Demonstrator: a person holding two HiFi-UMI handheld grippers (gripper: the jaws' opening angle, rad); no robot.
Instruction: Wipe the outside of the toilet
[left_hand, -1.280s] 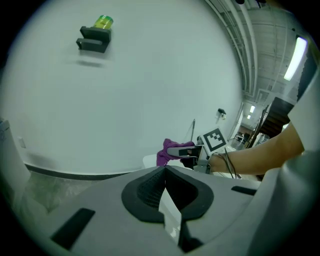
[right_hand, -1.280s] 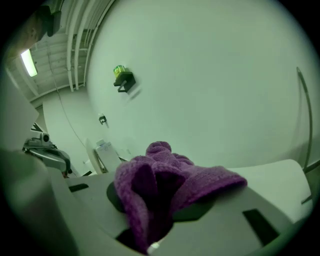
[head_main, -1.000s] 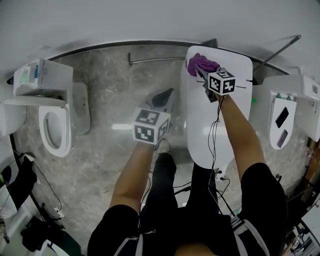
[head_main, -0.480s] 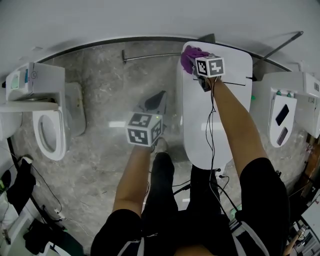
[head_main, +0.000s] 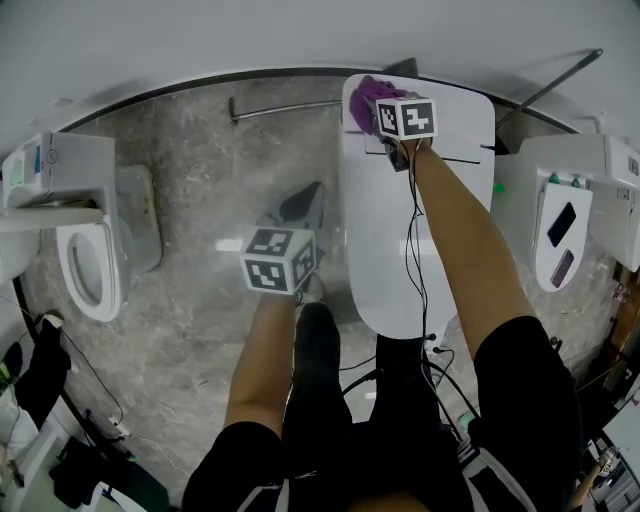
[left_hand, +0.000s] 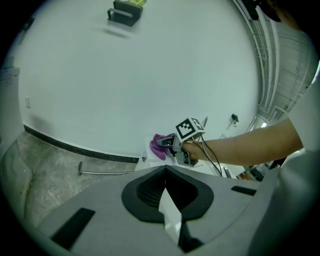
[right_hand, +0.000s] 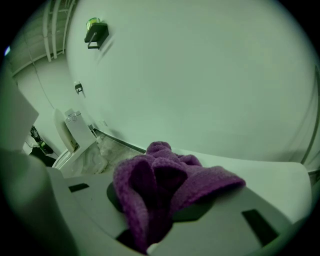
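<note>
I've got the R tongs clamped on the purple cloth, which sits on the toilet top, back-left corner by the wall. L tongs are shut w/ nothing in them, over the floor beside the toilet.

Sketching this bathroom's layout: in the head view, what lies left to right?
Open-seat toilet → left gripper → middle toilet, lid shut, with the right gripper holding a purple cloth on it → right-hand toilet.
</note>
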